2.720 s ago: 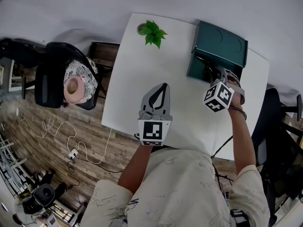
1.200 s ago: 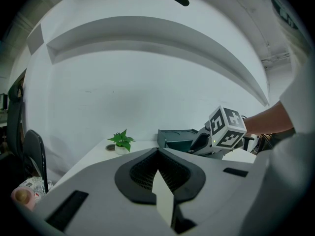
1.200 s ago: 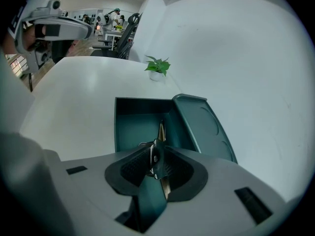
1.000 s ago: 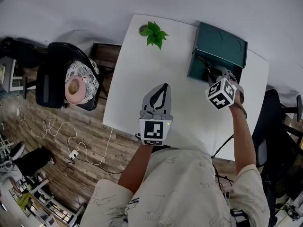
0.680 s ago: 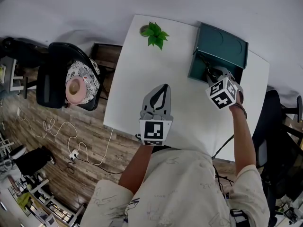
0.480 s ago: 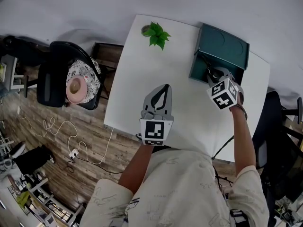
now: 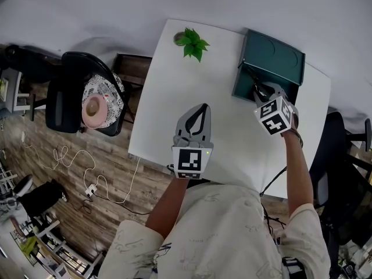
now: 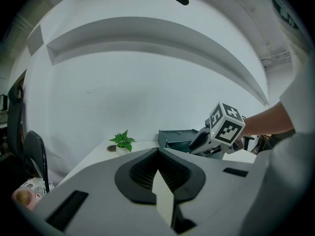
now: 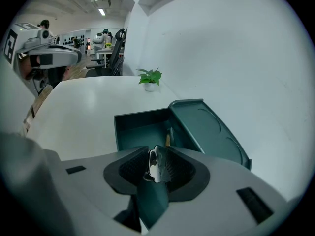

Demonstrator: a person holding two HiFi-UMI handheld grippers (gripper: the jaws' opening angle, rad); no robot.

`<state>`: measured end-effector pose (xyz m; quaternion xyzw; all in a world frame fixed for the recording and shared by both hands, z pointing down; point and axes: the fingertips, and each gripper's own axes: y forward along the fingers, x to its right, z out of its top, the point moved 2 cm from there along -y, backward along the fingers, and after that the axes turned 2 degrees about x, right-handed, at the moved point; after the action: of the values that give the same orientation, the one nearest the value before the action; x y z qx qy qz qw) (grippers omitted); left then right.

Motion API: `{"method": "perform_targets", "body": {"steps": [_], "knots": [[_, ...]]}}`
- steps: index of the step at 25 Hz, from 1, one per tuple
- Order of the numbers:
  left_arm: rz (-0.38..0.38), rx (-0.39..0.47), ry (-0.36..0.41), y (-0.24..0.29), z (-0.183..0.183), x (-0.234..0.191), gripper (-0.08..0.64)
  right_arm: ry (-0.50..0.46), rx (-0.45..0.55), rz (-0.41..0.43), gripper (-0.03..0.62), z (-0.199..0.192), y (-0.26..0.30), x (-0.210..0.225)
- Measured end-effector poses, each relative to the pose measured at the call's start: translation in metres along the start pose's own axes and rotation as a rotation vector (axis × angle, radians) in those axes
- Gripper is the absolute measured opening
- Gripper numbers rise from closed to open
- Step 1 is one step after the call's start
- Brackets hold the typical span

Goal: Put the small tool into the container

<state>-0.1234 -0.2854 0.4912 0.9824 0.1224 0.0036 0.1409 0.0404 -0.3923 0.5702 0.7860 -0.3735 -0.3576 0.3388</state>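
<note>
Right gripper view: shiny metal tool (image 9: 157, 164) between just-loosened right tongs (image 9: 157, 150), above teal container (image 9: 140, 127); left tongs (image 8: 157, 151) clenched.

I can read no word, number or brand anywhere. My left gripper (image 7: 201, 107) and right gripper (image 7: 257, 89) carry only black-and-white square marker patterns (image 7: 190, 161), which spell nothing.

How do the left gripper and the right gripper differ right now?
The left gripper is over bare table; the right gripper reaches over the open container. The left gripper's jaws are together and empty; the right gripper's have just been opening, with the small tool between them. The left gripper points nearly level; the right gripper tilts steeply down. Both are grey and alike in build.
</note>
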Motion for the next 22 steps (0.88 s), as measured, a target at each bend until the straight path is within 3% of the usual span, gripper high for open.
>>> {"method": "perform_targets", "body": {"steps": [22], "knots": [[-0.036, 0.025, 0.019, -0.010, 0.009, 0.005, 0.006, 0.064, 0.027, -0.060, 0.124, -0.004, -0.029, -0.005]]}}
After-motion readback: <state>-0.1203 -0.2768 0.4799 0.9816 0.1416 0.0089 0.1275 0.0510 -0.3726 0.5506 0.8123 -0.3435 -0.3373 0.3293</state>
